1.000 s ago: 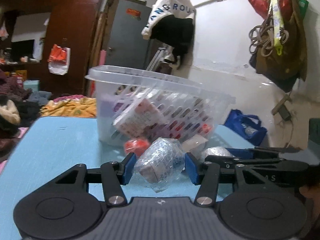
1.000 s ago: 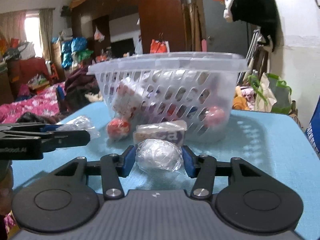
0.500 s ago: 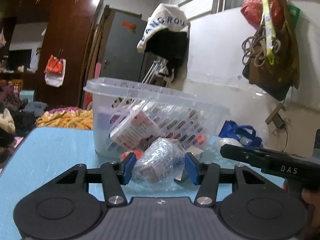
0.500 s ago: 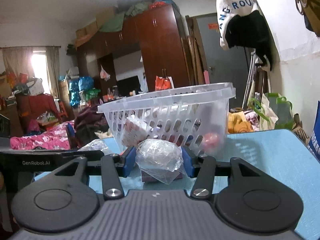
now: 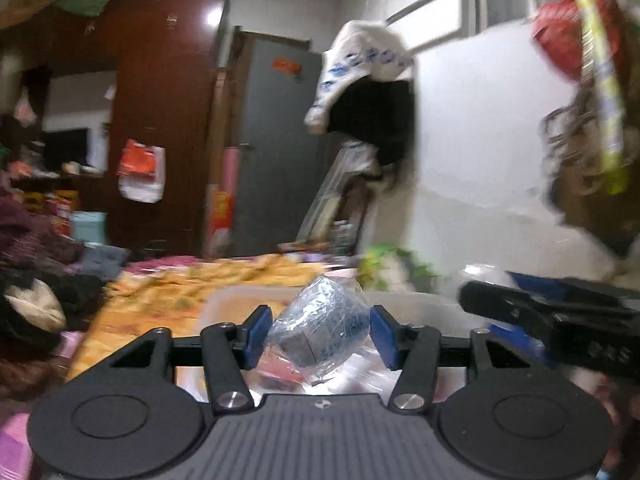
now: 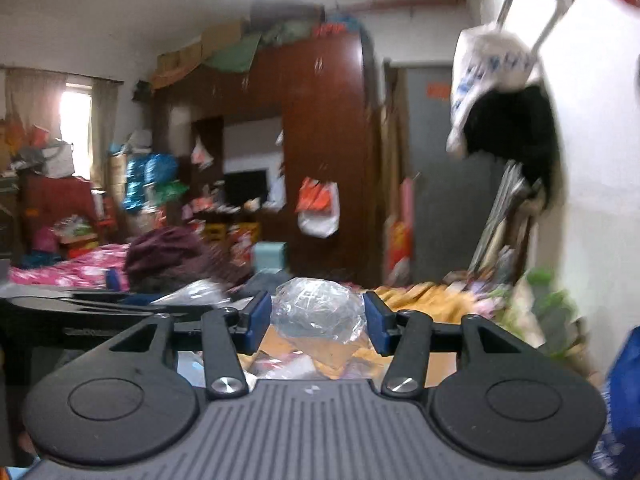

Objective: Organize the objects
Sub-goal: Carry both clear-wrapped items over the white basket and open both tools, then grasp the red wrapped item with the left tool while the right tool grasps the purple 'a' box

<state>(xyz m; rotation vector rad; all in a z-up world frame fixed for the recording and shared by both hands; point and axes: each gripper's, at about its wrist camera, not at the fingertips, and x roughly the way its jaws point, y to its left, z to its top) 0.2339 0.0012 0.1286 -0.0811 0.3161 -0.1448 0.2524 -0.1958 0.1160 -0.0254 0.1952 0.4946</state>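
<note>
The left gripper (image 5: 318, 334) has its blue-padded fingers (image 5: 258, 334) closed against both sides of a clear crinkled plastic bag wrapped around a dark boxy item with printed lettering (image 5: 320, 336), held up in the air. Just below and behind that bag lies the rim of a translucent white plastic basket (image 5: 240, 296), with blurred pink and white packets showing inside it under the fingers. The right gripper (image 6: 316, 322) likewise has its blue-padded fingers (image 6: 376, 322) pressed onto a rounded bundle in clear crumpled plastic film (image 6: 318, 314), lifted clear of any surface; beneath it, blurred packets and yellow patterned cloth (image 6: 420, 300) can be made out. In the left wrist view the right gripper appears as a black bar at the right edge, beside the left one; in the right wrist view the left gripper sits at the left edge. Both views are motion-blurred. A brown wooden wardrobe (image 6: 320, 140) and a grey door (image 5: 276, 140) stand behind.
</note>
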